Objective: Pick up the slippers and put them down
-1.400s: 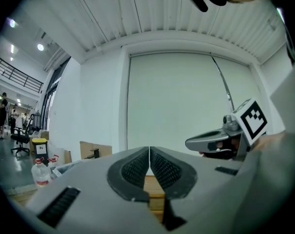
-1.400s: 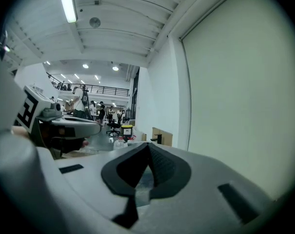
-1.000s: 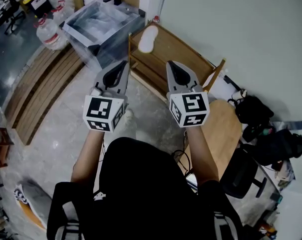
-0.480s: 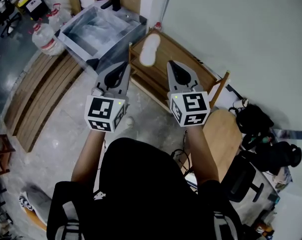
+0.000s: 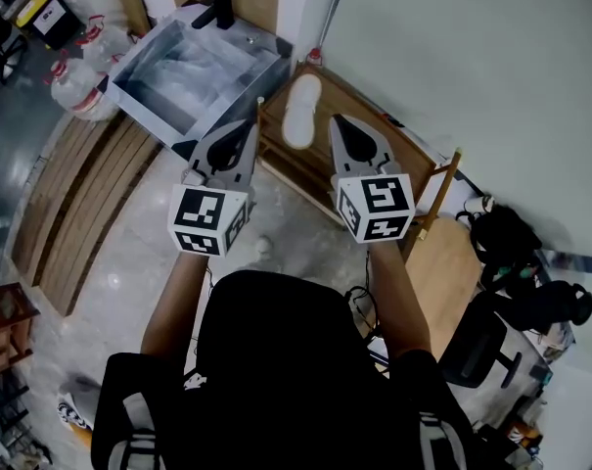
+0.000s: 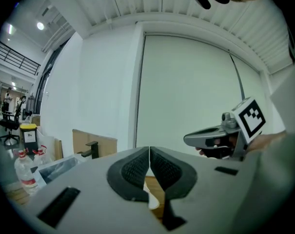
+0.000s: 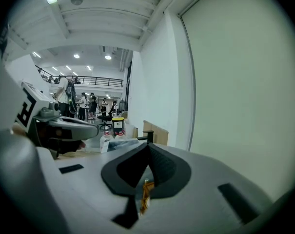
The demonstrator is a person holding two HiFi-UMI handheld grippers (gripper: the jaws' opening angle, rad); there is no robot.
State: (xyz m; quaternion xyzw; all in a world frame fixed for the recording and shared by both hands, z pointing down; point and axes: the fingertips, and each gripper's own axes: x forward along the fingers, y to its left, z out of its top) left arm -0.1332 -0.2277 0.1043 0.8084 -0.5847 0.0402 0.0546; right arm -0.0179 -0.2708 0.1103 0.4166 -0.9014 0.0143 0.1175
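One white slipper lies on the top of a low wooden rack by the wall in the head view. My left gripper is held out above the floor just left of the slipper, jaws shut and empty. Level with it, my right gripper hovers just right of the slipper over the rack, also shut and empty. In the left gripper view the shut jaws hide most of the rack, and a white sliver of the slipper shows below them. In the right gripper view the pads meet.
A grey bin lined with plastic stands left of the rack, water bottles beside it. Wooden slats lie on the floor at left. A round wooden stool, black bags and an office chair stand at right.
Both grippers have moved forward together towards the rack. The slipper, the rack and the bin now sit nearer in the head view. The jaws stay shut.
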